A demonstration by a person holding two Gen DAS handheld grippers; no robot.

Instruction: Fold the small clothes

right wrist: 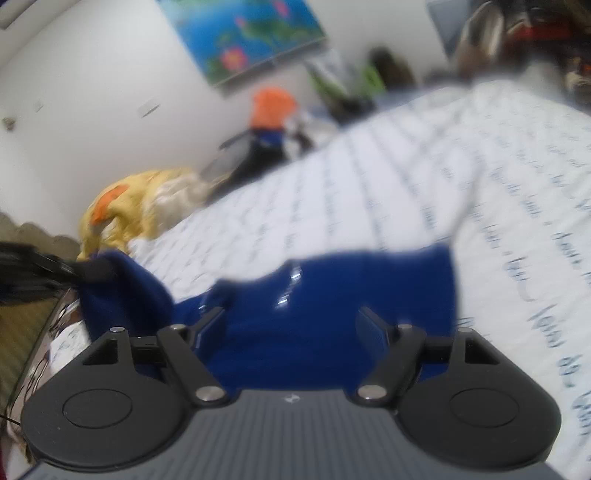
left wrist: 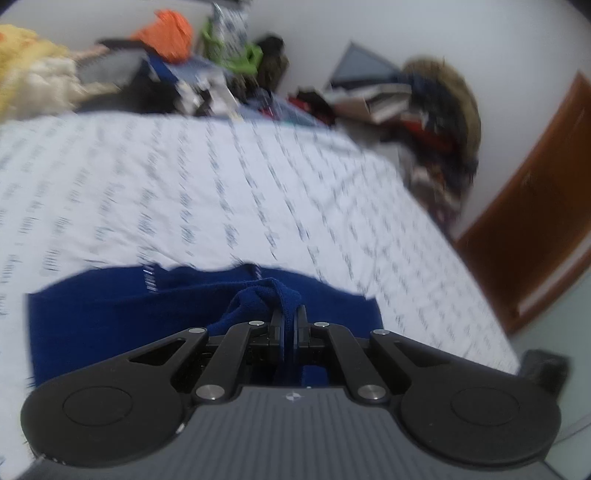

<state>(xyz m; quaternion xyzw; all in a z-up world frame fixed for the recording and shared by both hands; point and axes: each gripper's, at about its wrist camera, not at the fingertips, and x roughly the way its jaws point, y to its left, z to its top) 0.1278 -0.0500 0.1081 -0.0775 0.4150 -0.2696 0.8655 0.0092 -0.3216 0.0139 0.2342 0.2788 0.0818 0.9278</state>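
- Cloth (left wrist: 110, 325) of deep blue, soft and knit-like, lies on the bed (left wrist: 258, 184); its near edge is bunched into a rolled fold where it rises.
- Left tongs (left wrist: 290, 321) are pressed together on that bunched fold, with the blue fabric pinched between the pads and draping away to either side.
- Right tongs (right wrist: 291, 325) stand wide apart above the cloth (right wrist: 332, 295); nothing sits between the pads, and whether they touch the fabric cannot be told.
- Both tools share one build: matte black linkage arms with silver pivot pins, round black discs at each side, and a grey ribbed body with a small star-like mark.
- Bed sheet is white and smooth, covered with rows of dark script; blur keeps it from being read.
- A short white mark on the cloth, near its far edge, may be a label; it is too smeared to read.
- Left view alone shows a brown wooden door (left wrist: 535, 206) and a heap of books and clothes (left wrist: 424, 110) past the bed's far corner.
- Right view alone shows a blue flower picture (right wrist: 243, 33) on the wall, and the left tongs (right wrist: 92, 269) at the frame's left edge gripping a lifted corner of the cloth.
- Both views catch a yellow bundle (right wrist: 125, 210) and an orange bag (right wrist: 273, 107) beyond the bed.
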